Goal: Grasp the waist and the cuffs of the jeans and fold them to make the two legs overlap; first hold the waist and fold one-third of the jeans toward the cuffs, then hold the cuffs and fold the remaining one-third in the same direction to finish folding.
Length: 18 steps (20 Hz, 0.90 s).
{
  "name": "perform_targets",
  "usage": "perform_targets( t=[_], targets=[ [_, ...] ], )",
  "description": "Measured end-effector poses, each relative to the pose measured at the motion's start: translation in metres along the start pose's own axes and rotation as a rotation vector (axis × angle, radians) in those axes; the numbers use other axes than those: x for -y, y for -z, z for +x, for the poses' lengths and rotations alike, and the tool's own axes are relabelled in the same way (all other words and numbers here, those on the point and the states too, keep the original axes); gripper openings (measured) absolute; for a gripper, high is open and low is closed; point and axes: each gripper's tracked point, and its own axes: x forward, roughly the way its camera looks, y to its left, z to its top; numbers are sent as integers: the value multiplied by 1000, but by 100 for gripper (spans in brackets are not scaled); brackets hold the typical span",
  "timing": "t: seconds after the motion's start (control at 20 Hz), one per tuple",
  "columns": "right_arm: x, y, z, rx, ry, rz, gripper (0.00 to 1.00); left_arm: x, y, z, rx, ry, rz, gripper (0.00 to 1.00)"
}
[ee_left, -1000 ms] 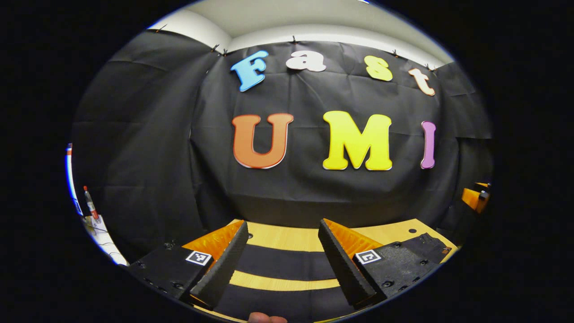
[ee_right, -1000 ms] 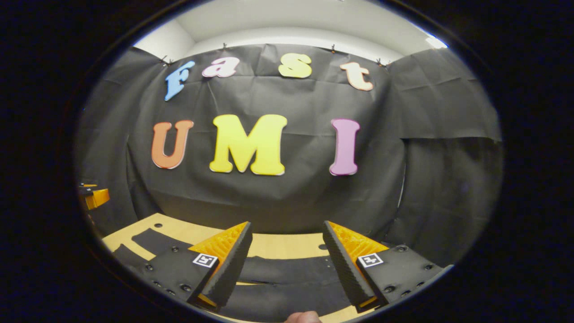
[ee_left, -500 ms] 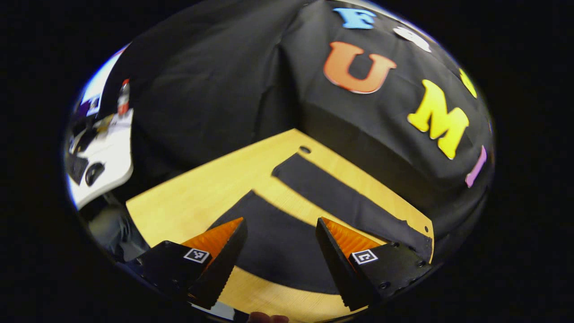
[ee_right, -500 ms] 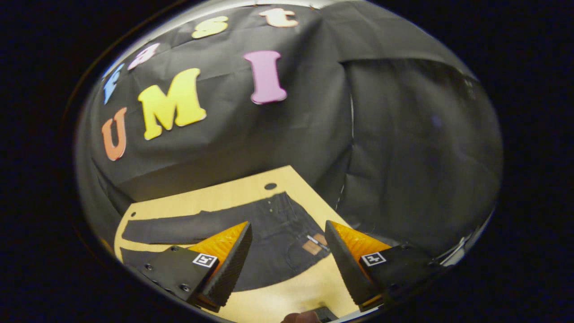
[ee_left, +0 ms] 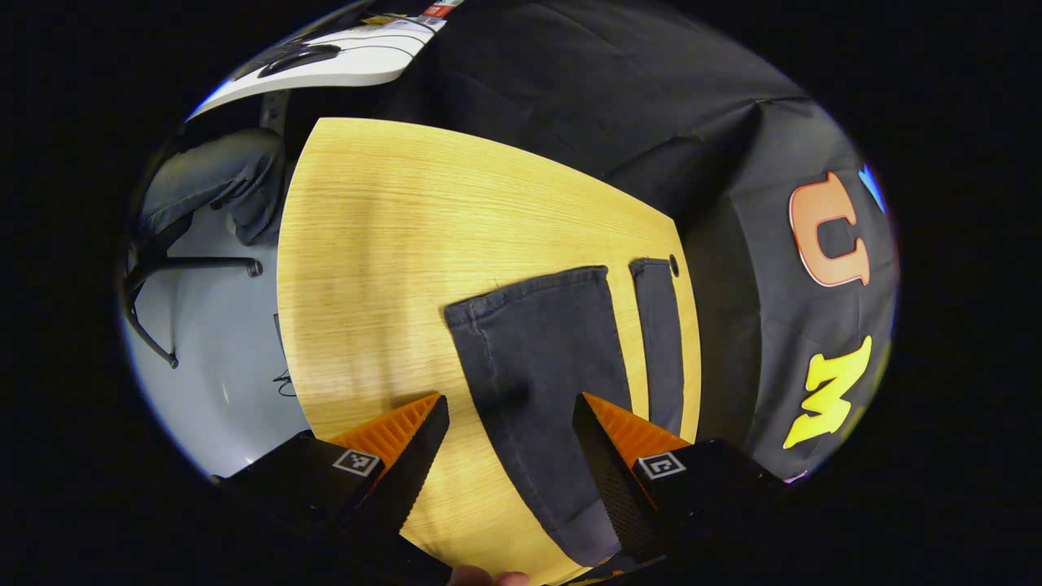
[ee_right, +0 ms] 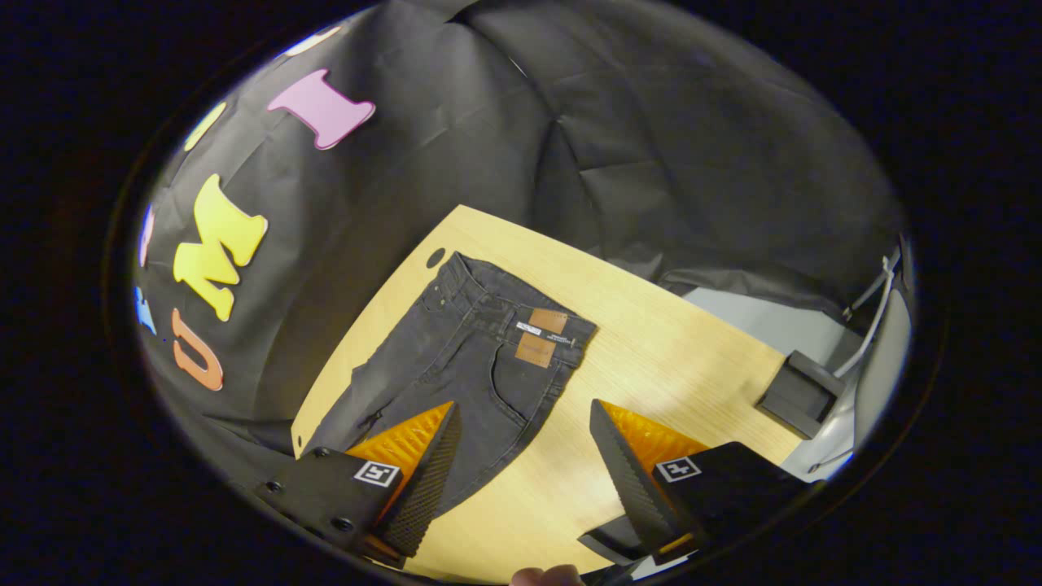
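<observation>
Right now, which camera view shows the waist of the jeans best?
The right gripper view: the waist lies flat on the table, with its brown patch visible. The left gripper view shows the two leg cuffs instead, spread apart.

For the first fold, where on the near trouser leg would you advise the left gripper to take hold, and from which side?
Probably the cuff of the nearer leg, the hemmed end of the jeans lying flat on the table. The open left gripper already points along that leg, so coming down at the hem's outer corner, beside bare wood, should let one finger slide under the edge.
</observation>
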Motion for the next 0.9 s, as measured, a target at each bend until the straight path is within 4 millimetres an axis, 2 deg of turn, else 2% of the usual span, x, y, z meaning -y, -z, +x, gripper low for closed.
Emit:
perform_targets(
  t=[0.15, 0.45, 0.5, 0.55, 0.6, 0.65, 0.85, 0.9],
  targets=[
    [7, -8, 18, -20, -5, 90, 98, 6, -6, 7, 3, -2, 0, 98],
    [24, -23, 66, -53, 28, 231, 98, 27, -11, 24, 2, 27, -9, 98],
    [22, -27, 71, -49, 21, 244, 98, 31, -12, 27, 1, 31, -12, 98],
    [18, -31, 77, -54, 13, 242, 92, 34, -12, 31, -1, 34, -19, 98],
    [13, -32, 81, -58, 2, 230, 92, 39, -13, 34, 2, 39, -25, 98],
    [9, -34, 87, -67, -1, 213, 95, 43, -13, 37, 1, 44, -26, 98],
    [10, -32, 87, -70, 8, 180, 95, 54, -12, 49, -15, 49, 2, 98],
    [11, -33, 86, -73, 32, 172, 92, 56, -12, 51, -17, 45, 4, 96]
  ],
)
